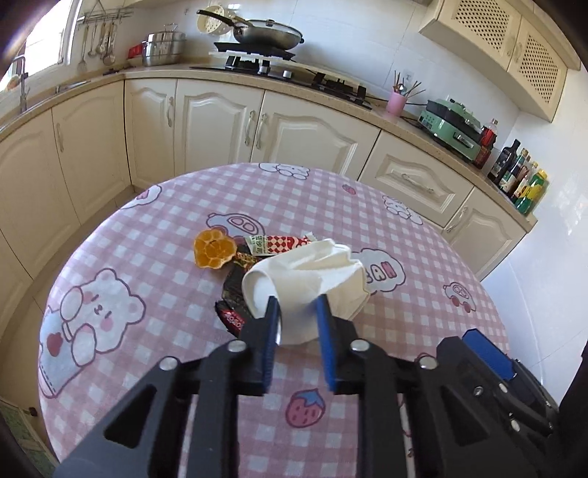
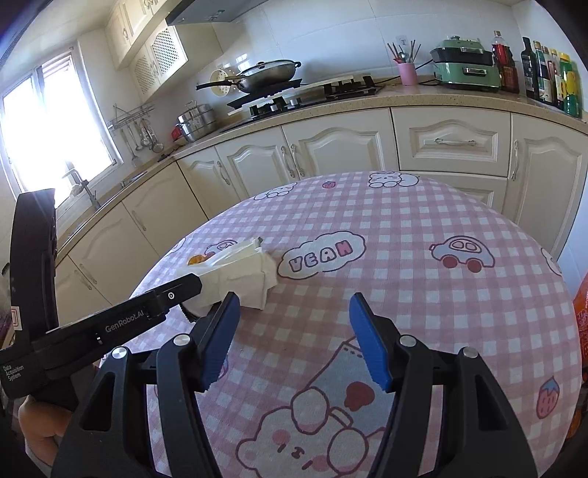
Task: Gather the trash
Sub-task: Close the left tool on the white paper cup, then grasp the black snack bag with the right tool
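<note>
A pink checked tablecloth (image 1: 154, 257) is spread over the table. Beyond it, a lidded pan (image 1: 270, 33) is set on the hob, and a green appliance (image 1: 454, 127) and bottles (image 1: 522, 176) are ranged at far right.

- Left wrist view: close above the table (image 1: 154, 228), angled down towards the stove counter (image 1: 220, 75).
- Right wrist view: beside it, facing the same way (both share tablecloth and counter).

Soft matt white paper tissue (image 1: 305, 283) between the left tool's (image 1: 297, 312) ribbed blue rubbery pads, glossy crinkled foil wrappers (image 1: 235, 294) just beyond, matt checked cloth over the tabletop (image 1: 165, 228), matt black plastic tool arms
</note>
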A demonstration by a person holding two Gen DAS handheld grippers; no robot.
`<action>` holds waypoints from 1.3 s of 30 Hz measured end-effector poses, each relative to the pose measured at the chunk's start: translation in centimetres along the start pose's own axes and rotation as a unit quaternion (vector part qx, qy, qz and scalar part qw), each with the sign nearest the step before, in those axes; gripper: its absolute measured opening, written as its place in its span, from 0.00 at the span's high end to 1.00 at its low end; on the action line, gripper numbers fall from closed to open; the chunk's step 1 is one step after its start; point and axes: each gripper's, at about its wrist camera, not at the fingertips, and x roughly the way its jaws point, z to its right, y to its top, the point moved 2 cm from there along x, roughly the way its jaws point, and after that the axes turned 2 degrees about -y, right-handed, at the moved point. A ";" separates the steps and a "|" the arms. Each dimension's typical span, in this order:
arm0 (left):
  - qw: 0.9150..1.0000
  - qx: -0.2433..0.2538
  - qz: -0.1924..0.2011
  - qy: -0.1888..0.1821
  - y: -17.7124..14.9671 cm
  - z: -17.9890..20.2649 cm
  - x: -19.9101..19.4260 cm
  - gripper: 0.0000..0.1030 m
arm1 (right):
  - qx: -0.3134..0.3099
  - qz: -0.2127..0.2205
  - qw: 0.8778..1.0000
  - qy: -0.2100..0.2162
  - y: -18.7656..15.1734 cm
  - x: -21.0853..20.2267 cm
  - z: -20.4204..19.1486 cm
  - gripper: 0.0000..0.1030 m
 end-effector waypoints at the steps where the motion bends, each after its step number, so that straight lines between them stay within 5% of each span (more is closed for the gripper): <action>1: 1.000 0.002 0.002 -0.002 0.0 0.0 0.0 0.85 | 0.000 -0.001 1.000 0.000 0.0 0.1 -0.1 0.43; 7: 0.999 0.015 0.045 -0.019 -0.2 0.1 -2.0 0.97 | -0.004 -0.007 1.000 0.004 0.1 0.6 -0.8 0.43; 16: 0.993 -0.007 0.109 -0.051 0.3 -2.9 -7.4 0.98 | -0.025 -0.026 0.999 0.026 0.2 2.5 -4.4 0.43; 26: 0.987 -0.031 0.151 0.035 -0.4 -9.1 -11.5 0.98 | -0.039 -0.096 0.994 0.040 0.0 7.8 -9.7 0.41; 32: 0.988 -0.051 0.143 0.039 -0.6 -12.0 -11.6 0.98 | -0.037 -0.132 0.991 -0.003 -0.1 11.5 -10.6 0.40; 35: 0.988 -0.047 0.139 0.039 -1.0 -12.6 -11.7 0.98 | -0.068 -0.129 0.989 -0.031 -0.4 11.6 -11.2 0.65; 39: 0.989 -0.049 0.138 0.032 -1.5 -13.0 -12.0 0.98 | -0.091 -0.126 0.987 -0.042 -1.1 10.9 -11.4 0.73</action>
